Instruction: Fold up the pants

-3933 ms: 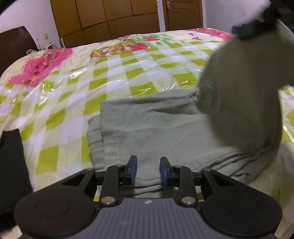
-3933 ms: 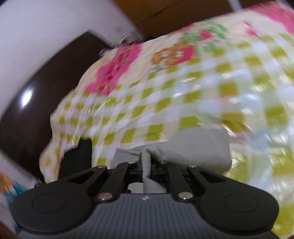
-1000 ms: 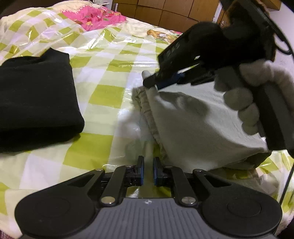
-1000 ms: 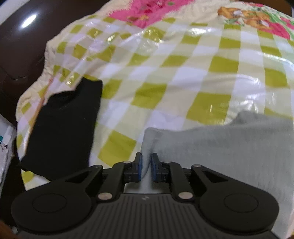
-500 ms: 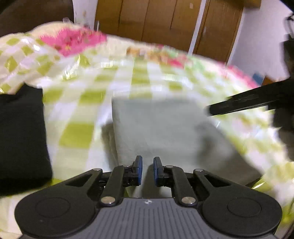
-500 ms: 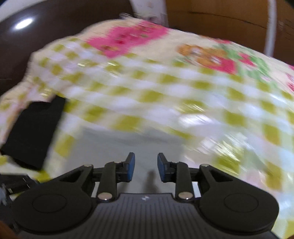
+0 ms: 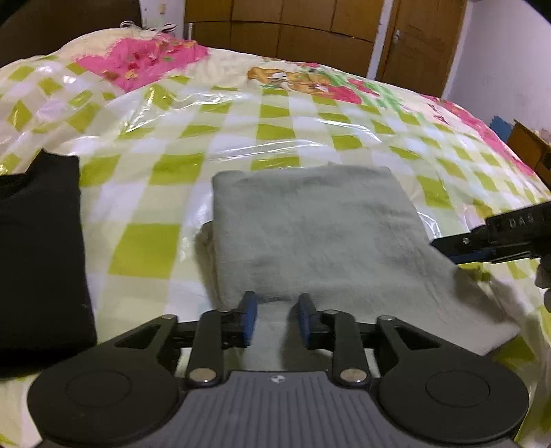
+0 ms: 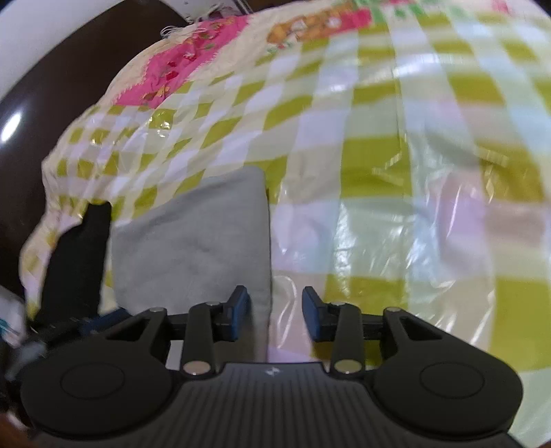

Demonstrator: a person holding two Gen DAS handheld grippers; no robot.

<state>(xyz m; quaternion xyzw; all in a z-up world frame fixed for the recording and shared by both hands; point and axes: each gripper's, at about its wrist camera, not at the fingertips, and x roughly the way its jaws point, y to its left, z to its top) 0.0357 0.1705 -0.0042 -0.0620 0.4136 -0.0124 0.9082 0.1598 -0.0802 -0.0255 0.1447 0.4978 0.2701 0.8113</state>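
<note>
The grey-green pants lie folded into a flat rectangle on the checked bed cover. My left gripper is open and empty, just above the near edge of the pants. My right gripper is open and empty, over the right edge of the pants. The right gripper also shows in the left wrist view at the right side of the pants.
A folded black garment lies on the bed to the left of the pants; it also shows in the right wrist view. Clear plastic sheeting covers the bed. Wooden wardrobe doors stand behind the bed.
Both grippers have opened wider and drawn back from the pants. The right gripper has moved from the pants' left corner to their right side. The pants now lie flat and folded.
</note>
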